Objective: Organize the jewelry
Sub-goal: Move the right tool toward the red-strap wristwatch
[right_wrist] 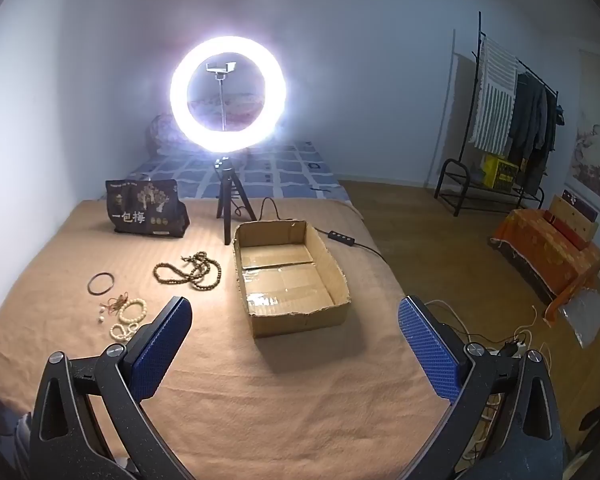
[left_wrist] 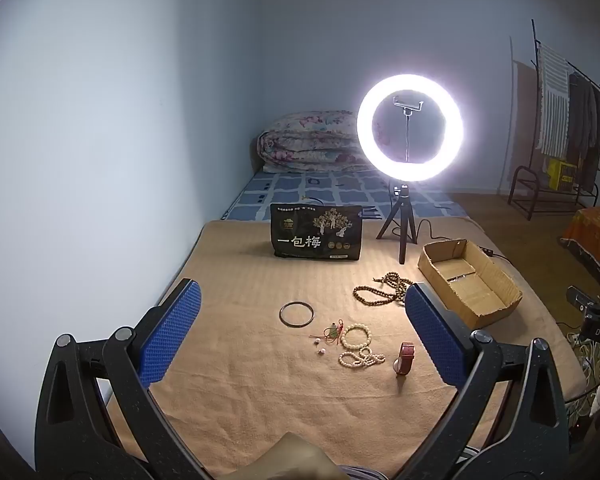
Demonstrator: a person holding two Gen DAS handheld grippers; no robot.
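Jewelry lies on a tan blanket (left_wrist: 240, 392): a dark bangle (left_wrist: 296, 313), a red cord charm (left_wrist: 331, 333), a cream bead bracelet (left_wrist: 356, 335), a cream bead string (left_wrist: 362, 359), a red watch (left_wrist: 405, 357) and a long brown bead necklace (left_wrist: 382, 290). An open, empty cardboard box (right_wrist: 288, 276) sits to their right. My left gripper (left_wrist: 302, 300) is open, above the jewelry. My right gripper (right_wrist: 294, 318) is open, just before the box. The bangle (right_wrist: 100, 282), necklace (right_wrist: 192, 270) and cream bracelet (right_wrist: 132, 309) also show in the right wrist view.
A lit ring light on a tripod (left_wrist: 410, 128) and a black snack bag (left_wrist: 317, 232) stand behind the jewelry. A folded quilt (left_wrist: 312, 142) lies on the far bed. A clothes rack (right_wrist: 508, 120) and an orange-covered bench (right_wrist: 548, 248) stand on the wooden floor at right.
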